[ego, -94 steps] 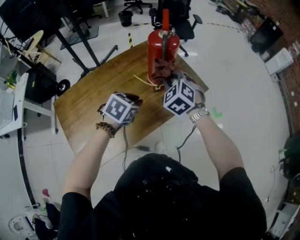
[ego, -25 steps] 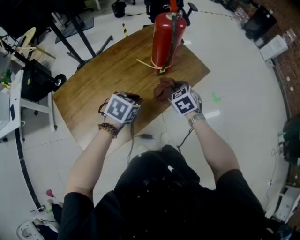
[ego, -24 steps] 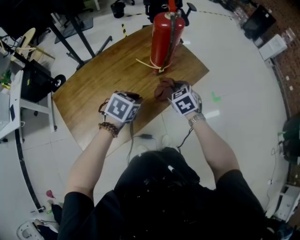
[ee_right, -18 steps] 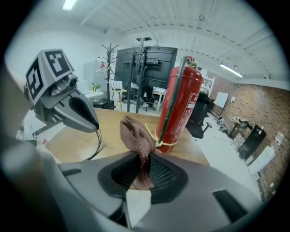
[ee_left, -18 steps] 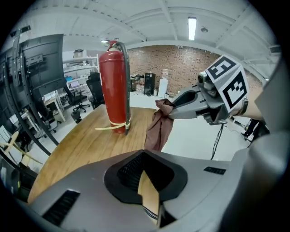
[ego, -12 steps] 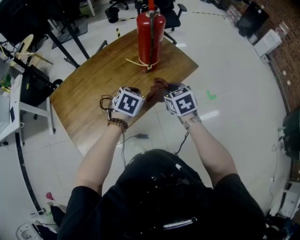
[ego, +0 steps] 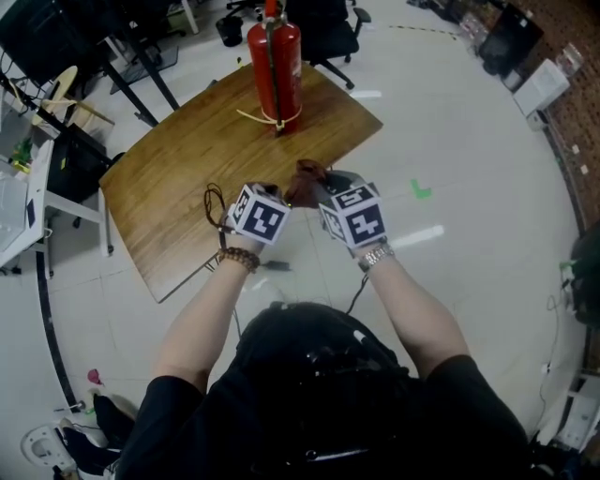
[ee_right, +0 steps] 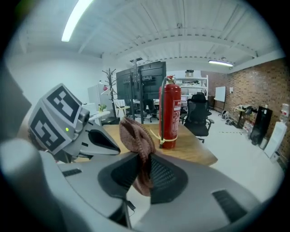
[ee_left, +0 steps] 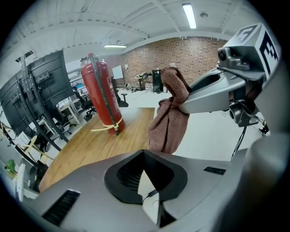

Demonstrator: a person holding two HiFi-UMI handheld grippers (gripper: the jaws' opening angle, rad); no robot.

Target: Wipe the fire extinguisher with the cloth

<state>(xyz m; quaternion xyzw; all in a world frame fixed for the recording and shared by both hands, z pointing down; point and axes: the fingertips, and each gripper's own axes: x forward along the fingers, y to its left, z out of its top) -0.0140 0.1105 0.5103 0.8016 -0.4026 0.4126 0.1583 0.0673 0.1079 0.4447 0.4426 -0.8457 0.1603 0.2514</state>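
The red fire extinguisher point(ego: 274, 58) stands upright near the far edge of the wooden table point(ego: 178, 159), with a yellow tie point(ego: 255, 117) round its base. My right gripper point(ee_right: 140, 156) is shut on the brown cloth point(ee_right: 136, 136), which bunches above its jaws and hangs down in the left gripper view point(ee_left: 170, 115). My left gripper point(ee_left: 144, 155) is shut with nothing in it and sits just left of the cloth. Both grippers hover over the table's near right edge, well short of the extinguisher.
A black office chair point(ego: 323, 19) stands beyond the table. Black stands and monitors point(ego: 56, 37) fill the far left, and a white desk point(ego: 19, 220) sits at the left edge. Light floor with a green mark point(ego: 419, 190) lies to the right.
Both grippers have drawn back from the extinguisher toward the table's near edge. The left gripper has closed in beside the right one. The cloth has stayed in the right gripper.
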